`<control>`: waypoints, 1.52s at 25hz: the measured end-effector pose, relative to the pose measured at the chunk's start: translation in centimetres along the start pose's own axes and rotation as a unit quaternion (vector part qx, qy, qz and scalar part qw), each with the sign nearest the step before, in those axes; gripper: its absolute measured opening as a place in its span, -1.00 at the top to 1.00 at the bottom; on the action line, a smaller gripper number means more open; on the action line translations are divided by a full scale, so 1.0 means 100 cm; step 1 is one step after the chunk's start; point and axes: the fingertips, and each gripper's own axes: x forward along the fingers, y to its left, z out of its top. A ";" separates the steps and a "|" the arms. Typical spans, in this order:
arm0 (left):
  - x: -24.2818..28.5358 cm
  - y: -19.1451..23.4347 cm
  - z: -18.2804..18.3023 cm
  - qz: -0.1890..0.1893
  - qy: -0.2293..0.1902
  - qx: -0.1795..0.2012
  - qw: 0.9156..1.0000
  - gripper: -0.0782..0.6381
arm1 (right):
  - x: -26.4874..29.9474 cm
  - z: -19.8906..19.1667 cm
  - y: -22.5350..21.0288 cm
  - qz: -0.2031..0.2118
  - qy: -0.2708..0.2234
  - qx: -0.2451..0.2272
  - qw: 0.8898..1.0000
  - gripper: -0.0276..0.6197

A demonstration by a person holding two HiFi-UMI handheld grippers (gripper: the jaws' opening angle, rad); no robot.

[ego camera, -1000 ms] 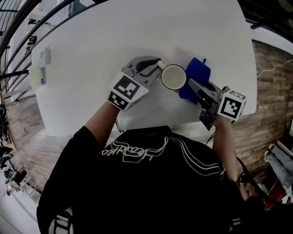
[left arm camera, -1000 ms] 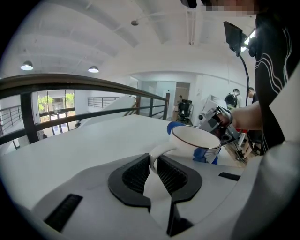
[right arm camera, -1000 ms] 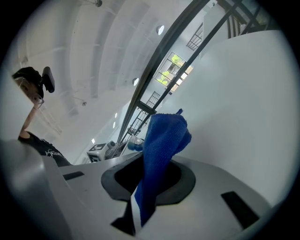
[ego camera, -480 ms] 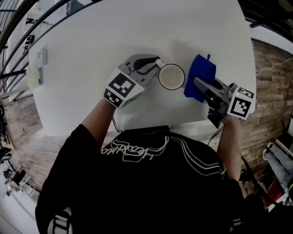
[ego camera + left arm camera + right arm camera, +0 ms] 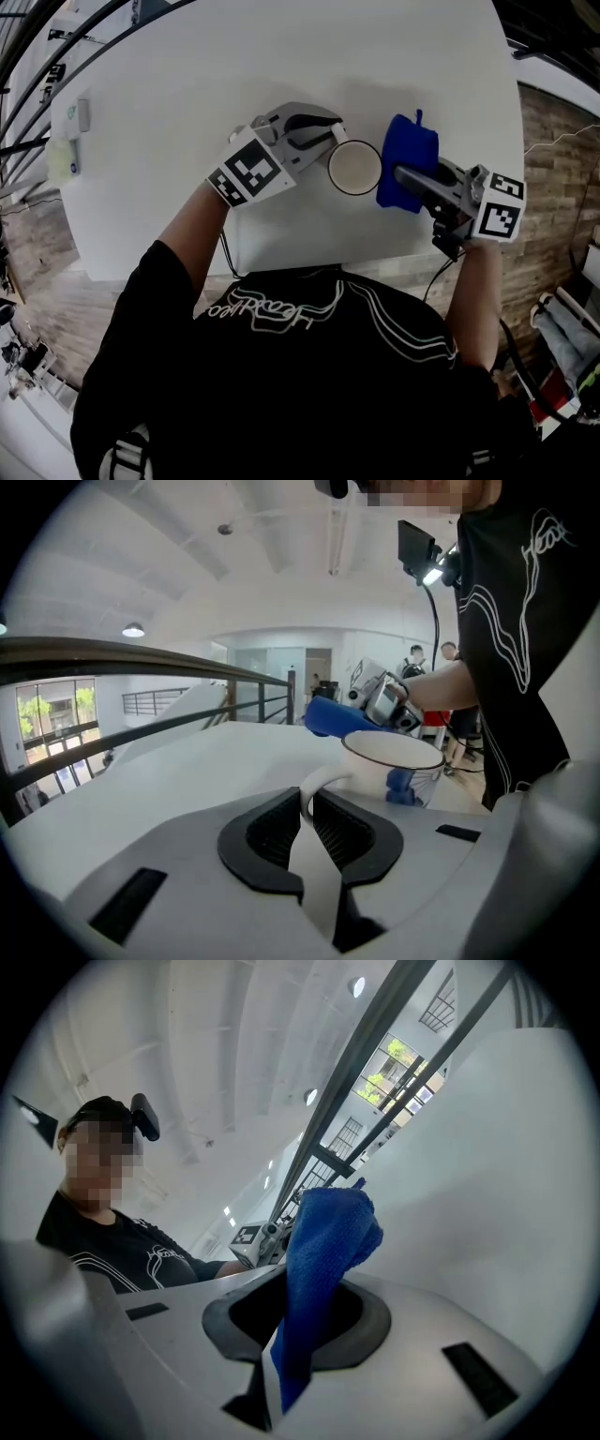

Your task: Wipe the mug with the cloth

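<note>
A white mug (image 5: 354, 168) with a dark rim stands on the white table (image 5: 187, 84). My left gripper (image 5: 330, 141) reaches it from the left. Its jaws are closing, and the pads pinch the mug's handle (image 5: 307, 794). In the left gripper view the mug (image 5: 394, 761) sits just beyond the jaws. My right gripper (image 5: 405, 176) is shut on a blue cloth (image 5: 409, 157). It holds the cloth bunched close against the mug's right side; I cannot tell whether they touch. In the right gripper view the cloth (image 5: 323, 1260) stands up out of the jaws.
Two small items (image 5: 77, 116) (image 5: 60, 159) lie at the table's far left edge. The table's near edge (image 5: 309, 258) runs just in front of the person's body. A dark railing (image 5: 141, 653) borders the far side, with wooden floor (image 5: 553, 169) to the right.
The right gripper drew the cloth off to the right of the mug, then came back beside it. The left gripper and mug shifted slightly right and away.
</note>
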 end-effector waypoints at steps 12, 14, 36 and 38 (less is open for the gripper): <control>0.012 0.005 0.003 -0.070 -0.006 0.010 0.998 0.65 | 0.013 0.014 -0.005 0.043 0.051 -0.030 0.997 0.75; 0.013 0.004 0.004 -0.077 -0.007 0.012 0.997 0.65 | 0.016 0.013 -0.004 0.052 0.062 -0.037 0.996 0.75; 0.016 0.005 0.007 -0.084 -0.017 -0.010 0.996 0.65 | 0.049 -0.001 -0.051 -0.041 0.156 0.000 0.987 0.75; 0.016 0.006 0.006 -0.081 -0.014 -0.009 0.997 0.65 | 0.048 0.001 -0.051 -0.049 0.153 -0.007 0.987 0.75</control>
